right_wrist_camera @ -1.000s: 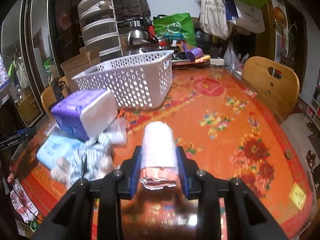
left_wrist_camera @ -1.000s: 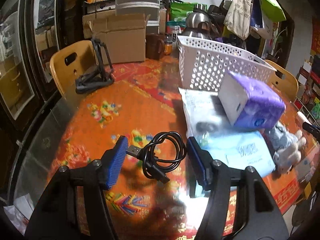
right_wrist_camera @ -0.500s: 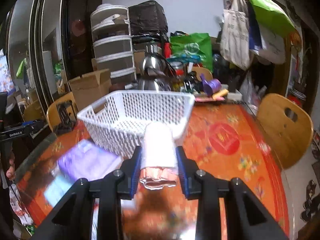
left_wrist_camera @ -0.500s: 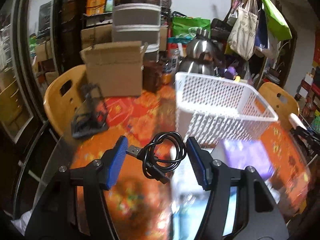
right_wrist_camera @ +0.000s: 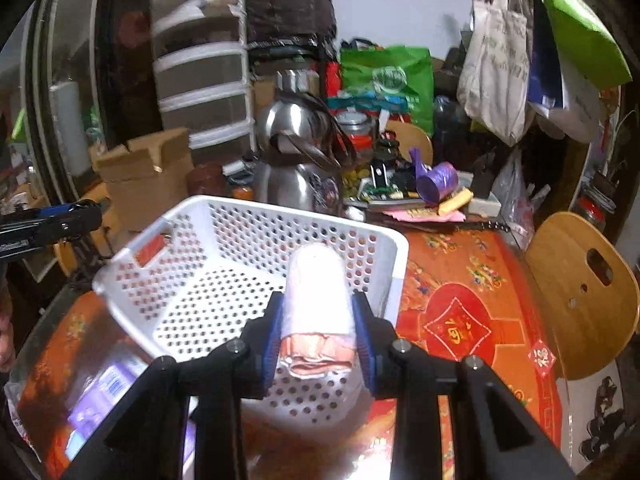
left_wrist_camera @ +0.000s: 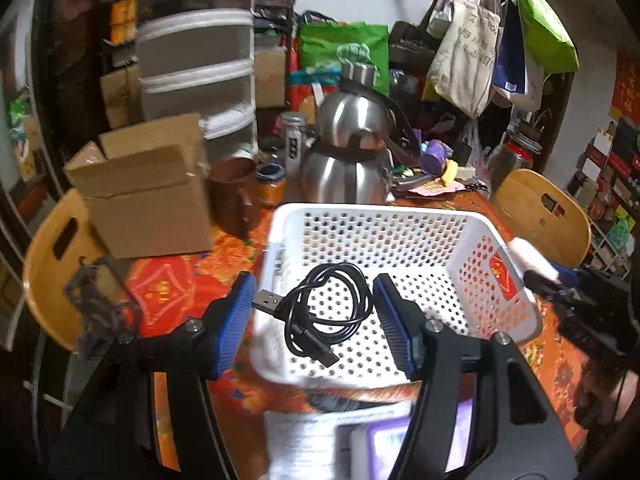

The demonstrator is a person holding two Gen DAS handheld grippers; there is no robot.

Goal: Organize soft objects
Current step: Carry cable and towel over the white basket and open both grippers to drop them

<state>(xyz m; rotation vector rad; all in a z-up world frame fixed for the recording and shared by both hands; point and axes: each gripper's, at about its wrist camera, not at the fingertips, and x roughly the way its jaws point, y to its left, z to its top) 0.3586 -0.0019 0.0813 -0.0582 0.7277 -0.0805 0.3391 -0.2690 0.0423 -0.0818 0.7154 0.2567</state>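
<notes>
My left gripper (left_wrist_camera: 314, 312) is shut on a coiled black USB cable (left_wrist_camera: 320, 312) and holds it above the near end of the empty white perforated basket (left_wrist_camera: 400, 216). My right gripper (right_wrist_camera: 318, 328) is shut on a rolled white and pink towel (right_wrist_camera: 316, 288) and holds it over the basket's near right edge (right_wrist_camera: 256, 208). The towel roll and right gripper also show at the basket's right rim in the left wrist view (left_wrist_camera: 530, 256). A purple tissue pack (left_wrist_camera: 396, 444) lies on the table just in front of the basket, blurred; it also shows in the right wrist view (right_wrist_camera: 108, 384).
The table has an orange-red patterned cloth (right_wrist_camera: 460, 320). Behind the basket stand steel kettles (left_wrist_camera: 352, 152), a cardboard box (left_wrist_camera: 148, 196), jars and clutter. Wooden chairs stand at the left (left_wrist_camera: 52, 256) and right (right_wrist_camera: 580, 292). Bags hang at the upper right.
Both grippers have risen and moved forward from the table to above the basket, each still holding its object. The tissue pack and plush items have dropped below and behind the view.
</notes>
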